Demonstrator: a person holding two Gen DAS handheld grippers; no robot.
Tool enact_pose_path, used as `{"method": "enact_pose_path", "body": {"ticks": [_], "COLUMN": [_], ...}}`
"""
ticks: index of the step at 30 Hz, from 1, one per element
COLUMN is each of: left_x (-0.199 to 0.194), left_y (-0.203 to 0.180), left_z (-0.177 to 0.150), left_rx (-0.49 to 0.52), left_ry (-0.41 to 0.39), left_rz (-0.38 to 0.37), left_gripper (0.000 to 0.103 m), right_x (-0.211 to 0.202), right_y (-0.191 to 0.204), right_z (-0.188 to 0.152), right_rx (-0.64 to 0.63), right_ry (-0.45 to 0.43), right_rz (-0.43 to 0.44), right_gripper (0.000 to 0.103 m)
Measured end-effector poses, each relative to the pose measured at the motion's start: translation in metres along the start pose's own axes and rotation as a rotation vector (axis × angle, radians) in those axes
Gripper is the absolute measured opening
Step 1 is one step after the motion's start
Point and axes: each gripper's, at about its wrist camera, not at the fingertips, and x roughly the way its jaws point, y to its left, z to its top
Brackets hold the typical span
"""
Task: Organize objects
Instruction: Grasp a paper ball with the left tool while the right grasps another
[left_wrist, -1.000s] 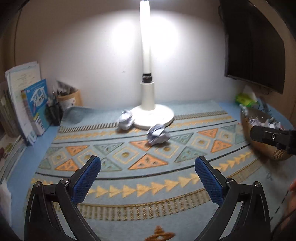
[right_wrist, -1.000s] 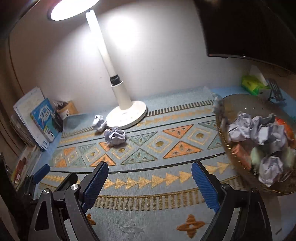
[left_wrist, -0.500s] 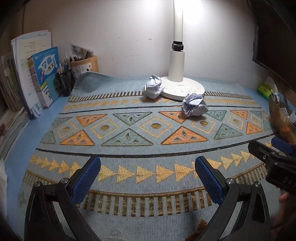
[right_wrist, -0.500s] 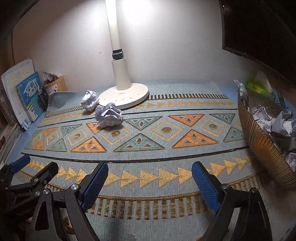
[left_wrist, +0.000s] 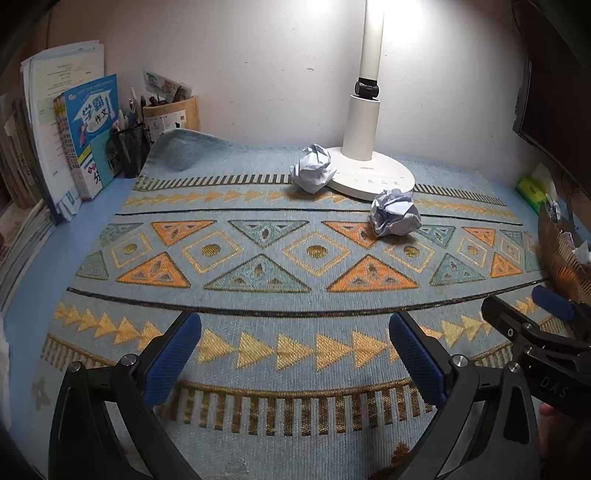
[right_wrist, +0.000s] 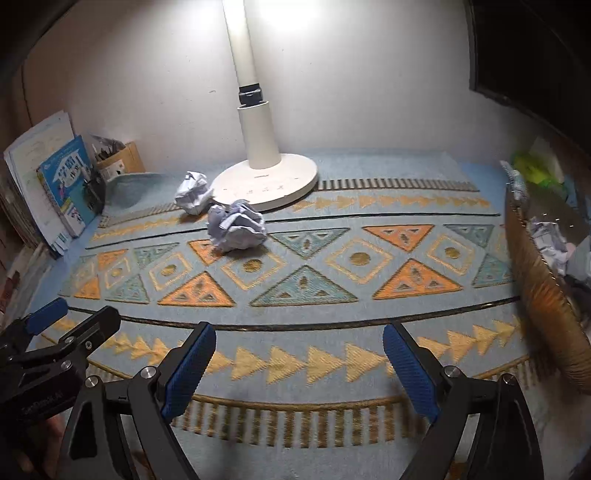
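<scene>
Two crumpled paper balls remain on the patterned mat that covers the table: one rests against the rim of the lamp base, the nearer one lies just in front of it. Both sit well apart from the woven basket at the right edge, which already holds crumpled paper and so looks like the collecting place. The left tongs and the right tongs hang side by side above the mat's near border, each spread wide with nothing between the blue pads, probably readied for one ball apiece. Only the right wrist view looks into the basket; the left wrist view better shows the books and pen holder standing at the left wall.
</scene>
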Motion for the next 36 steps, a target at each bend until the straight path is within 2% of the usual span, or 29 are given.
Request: {"method": "enact_pose_path", "body": {"ticks": [2,4,5,7,10,14,16,18,20,24,25,26,28,29,32,36], "left_x": [-0.004,-0.002,0.003,0.021,0.063,0.11,0.123,0.127,0.131,0.14,0.143,0.146,0.152,0.152,0.138,0.127], "left_y": [0.005,0.011,0.014,0.02,0.029,0.031,0.026,0.021,0.013,0.003,0.002,0.001,0.002,0.003,0.004,-0.004], "left_z": [0.024,0.053,0.066,0.089,0.112,0.126,0.128,0.124,0.122,0.127,0.127,0.128,0.127,0.126,0.124,0.118], "left_rx": [0.027,0.057,0.073,0.086,0.041,0.004,0.03,0.076,0.116,0.16,0.163,0.165,0.16,0.16,0.162,0.209], "left_ry": [-0.015,-0.061,-0.09,-0.133,-0.12,-0.043,-0.025,-0.039,-0.052,-0.027,-0.017,-0.003,0.031,0.034,-0.037,-0.077], "left_rz": [0.018,0.057,0.054,0.008,-0.097,-0.266,-0.31,-0.29,-0.259,-0.26,-0.25,-0.25,-0.276,-0.274,-0.29,-0.241], "left_gripper": [0.102,0.102,0.102,0.102,0.102,0.101,0.101,0.101,0.101,0.096,0.089,0.081,0.044,0.043,0.043,0.043], "right_x": [0.004,0.013,0.02,0.035,0.059,0.08,0.086,0.093,0.105,0.106,0.108,0.112,0.114,0.111,0.099,0.079], "right_y": [0.005,0.012,0.015,0.024,0.031,0.032,0.033,0.035,0.038,0.048,0.051,0.055,0.06,0.062,0.062,0.062], "right_z": [0.021,0.041,0.049,0.059,0.067,0.074,0.074,0.072,0.073,0.079,0.08,0.08,0.078,0.077,0.073,0.068], "right_rx": [0.025,0.038,0.041,0.039,0.071,0.091,0.075,0.059,0.049,-0.001,-0.014,-0.029,-0.058,-0.071,-0.074,-0.088], "right_ry": [0.023,0.018,0.013,0.001,0.022,0.031,0.014,0.01,0.055,0.016,0.018,0.026,0.031,0.016,-0.043,-0.136], "right_rz": [0.044,0.075,0.098,0.12,0.155,0.15,0.128,0.118,0.108,0.062,0.039,0.043,0.044,0.031,0.011,-0.019], "right_gripper": [0.091,0.091,0.091,0.086,0.075,0.075,0.075,0.075,0.072,0.07,0.063,0.045,0.046,0.046,0.045,0.045]}}
